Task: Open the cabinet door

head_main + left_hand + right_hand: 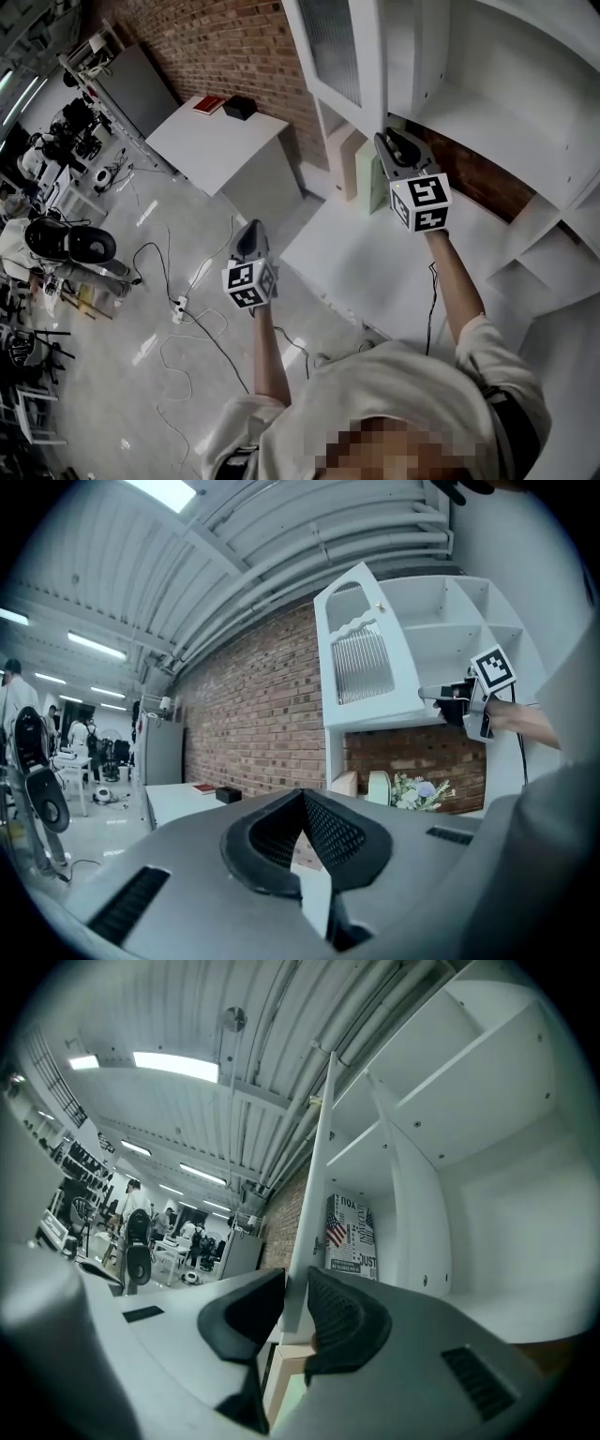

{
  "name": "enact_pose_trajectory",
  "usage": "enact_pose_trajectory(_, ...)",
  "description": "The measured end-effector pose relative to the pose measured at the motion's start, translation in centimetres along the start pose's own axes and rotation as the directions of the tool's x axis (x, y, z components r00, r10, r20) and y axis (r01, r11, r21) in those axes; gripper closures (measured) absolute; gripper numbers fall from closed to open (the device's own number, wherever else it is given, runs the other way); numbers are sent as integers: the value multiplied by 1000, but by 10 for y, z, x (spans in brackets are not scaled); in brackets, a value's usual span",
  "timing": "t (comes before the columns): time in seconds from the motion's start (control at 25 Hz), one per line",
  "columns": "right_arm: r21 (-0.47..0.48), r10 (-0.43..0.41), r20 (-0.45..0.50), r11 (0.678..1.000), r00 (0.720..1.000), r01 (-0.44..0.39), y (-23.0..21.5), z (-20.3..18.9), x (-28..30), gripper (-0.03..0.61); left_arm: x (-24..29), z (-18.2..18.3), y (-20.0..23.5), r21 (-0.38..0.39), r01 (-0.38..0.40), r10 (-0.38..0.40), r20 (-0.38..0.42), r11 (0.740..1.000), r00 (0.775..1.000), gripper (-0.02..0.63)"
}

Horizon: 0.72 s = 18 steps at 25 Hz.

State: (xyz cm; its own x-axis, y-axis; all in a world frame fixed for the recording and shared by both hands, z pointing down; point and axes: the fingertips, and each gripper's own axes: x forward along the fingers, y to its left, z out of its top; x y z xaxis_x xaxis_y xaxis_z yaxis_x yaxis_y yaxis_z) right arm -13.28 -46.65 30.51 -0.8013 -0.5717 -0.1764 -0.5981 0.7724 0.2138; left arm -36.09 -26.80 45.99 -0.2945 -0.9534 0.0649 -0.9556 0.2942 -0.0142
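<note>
The white cabinet door (337, 56) with a ribbed glass pane stands swung out from the wall cabinet (506, 103). My right gripper (389, 136) is shut on the door's lower edge. In the right gripper view the thin door edge (314, 1194) runs up between the two pads of the right gripper (295, 1283). The left gripper view shows the door (361, 658) angled open and the right gripper (441, 694) at its lower corner. My left gripper (248, 230) hangs in free air lower left, away from the cabinet. Its jaws (302, 799) meet at the tips with nothing between them.
A white counter (375, 262) lies under the cabinet, with a flower bunch (417, 792) and small boxes against the brick wall. A white desk (220, 141) at the left carries a red book (208, 104) and a black box (240, 107). Cables (187, 309) trail on the floor.
</note>
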Motion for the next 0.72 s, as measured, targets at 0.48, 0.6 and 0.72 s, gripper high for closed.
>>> enact_pose_trajectory(0.48, 10, 24, 31, 1000, 999, -24, 45, 11, -3, 489, -31, -3, 38, 2, -44, 44, -3, 999, 999, 588)
enact_pose_trajectory(0.6, 6, 29, 33, 1000, 999, -30, 54, 13, 0, 488, -38, -4, 49, 1, -58, 58, -8, 998, 998, 588)
enact_pose_trajectory(0.72, 1, 44, 36, 999, 998, -44, 67, 16, 2, 488, -45, -6, 56, -1, -66, 66, -19, 998, 998, 588)
